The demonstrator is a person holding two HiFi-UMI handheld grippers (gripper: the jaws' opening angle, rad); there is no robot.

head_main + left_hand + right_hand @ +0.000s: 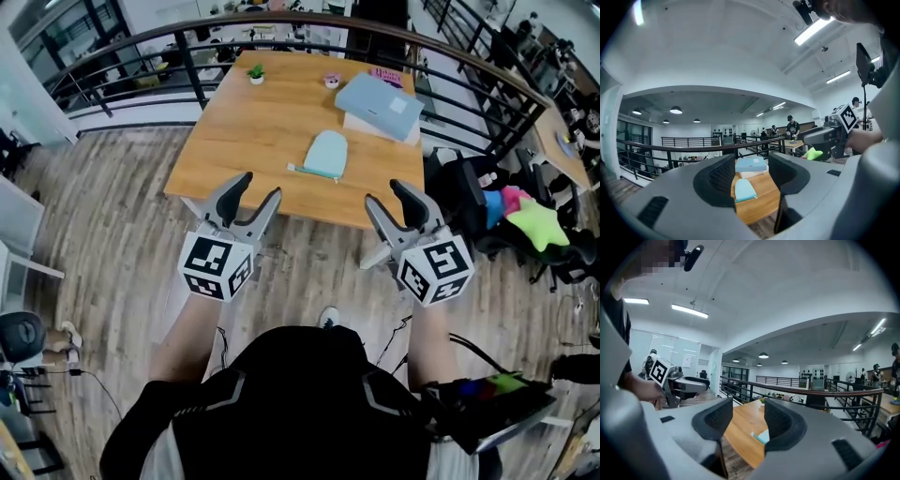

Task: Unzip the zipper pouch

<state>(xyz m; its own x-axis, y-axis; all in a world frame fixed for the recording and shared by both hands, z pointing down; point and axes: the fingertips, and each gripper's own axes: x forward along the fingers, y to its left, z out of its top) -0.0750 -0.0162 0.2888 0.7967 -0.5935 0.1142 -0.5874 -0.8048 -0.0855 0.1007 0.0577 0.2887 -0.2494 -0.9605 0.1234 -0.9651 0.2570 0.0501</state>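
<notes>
A pale blue-green zipper pouch (pixel 326 153) lies flat on the wooden table (pixel 244 131), with its teal strap end (pixel 305 171) toward the near edge. My left gripper (pixel 249 199) is open and empty, held over the floor short of the table's near edge. My right gripper (pixel 395 202) is open and empty too, at the near right edge. Between the left jaws the pouch (pixel 744 189) shows far ahead. In the right gripper view only a corner of the pouch (pixel 761 436) shows between the jaws of my right gripper (pixel 748 420).
A light blue box on a white box (pixel 382 105) sits at the table's far right. A small potted plant (pixel 256 73) and a pink object (pixel 331 81) stand at the far edge. A black railing (pixel 141 52) runs behind. A chair with bright items (pixel 525 220) stands right.
</notes>
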